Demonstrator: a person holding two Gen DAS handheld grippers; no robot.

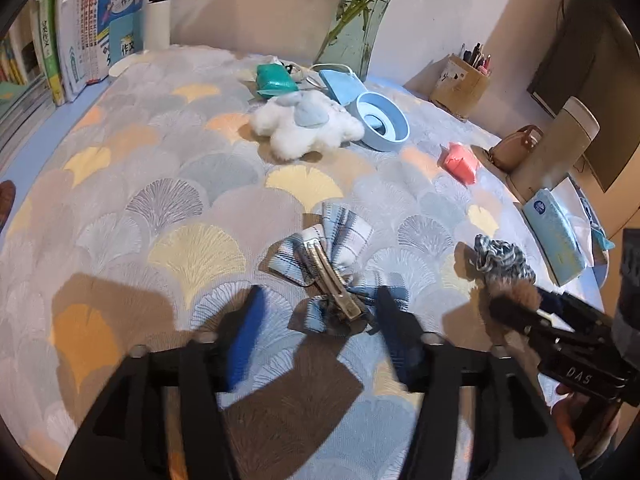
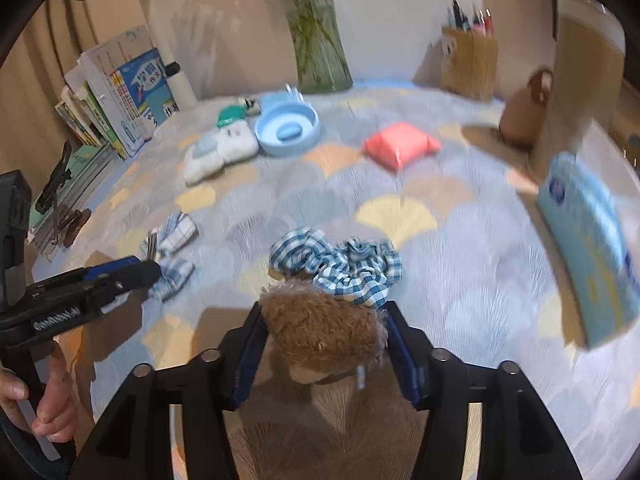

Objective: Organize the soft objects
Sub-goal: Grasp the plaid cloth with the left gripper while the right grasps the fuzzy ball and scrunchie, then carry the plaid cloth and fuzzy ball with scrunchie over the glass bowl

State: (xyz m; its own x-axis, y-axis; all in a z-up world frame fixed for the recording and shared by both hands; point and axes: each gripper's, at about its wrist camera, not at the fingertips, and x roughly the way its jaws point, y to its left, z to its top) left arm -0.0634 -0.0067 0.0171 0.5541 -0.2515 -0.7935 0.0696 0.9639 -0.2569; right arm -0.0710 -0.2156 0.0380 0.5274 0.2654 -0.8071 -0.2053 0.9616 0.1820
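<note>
Soft objects: a brown fuzzy plush clip, a blue-and-white gingham fabric scrunchie and a pale blue plaid cloth bow on a metal hair clip lie scattered over the near half of the tabletop, which is covered by a fan-patterned cloth.
Right gripper: the right gripper has the brown plush clip between its blue pads, which sit against its sides; judged a light grip, though blur leaves the pressure uncertain.
Left gripper: the left gripper stands open, its fingers either side of the lower end of the plaid bow, not pressing on it.
Scrunchie: touching the far edge of the plush clip, loose on the cloth.
Further soft things: a white fluffy plush toy with a grey-blue patch, a teal soft pouch behind it, and a coral-pink soft pouch well apart to the right.
Progress: early, as a judgement; nothing appears gathered into one place, and only the plush clip is in hand.
Left to do: bow, scrunchie, plush toy and both pouches remain spread out.
Surroundings: a round light-blue plastic dish just beside the plush toy, a pale blue tissue pack at the right edge, a cardboard pen holder, a glass vase and stacked books along the back.
In the way: the scrunchie lies against the plush clip and may drag with it; both grippers work near each other.
</note>
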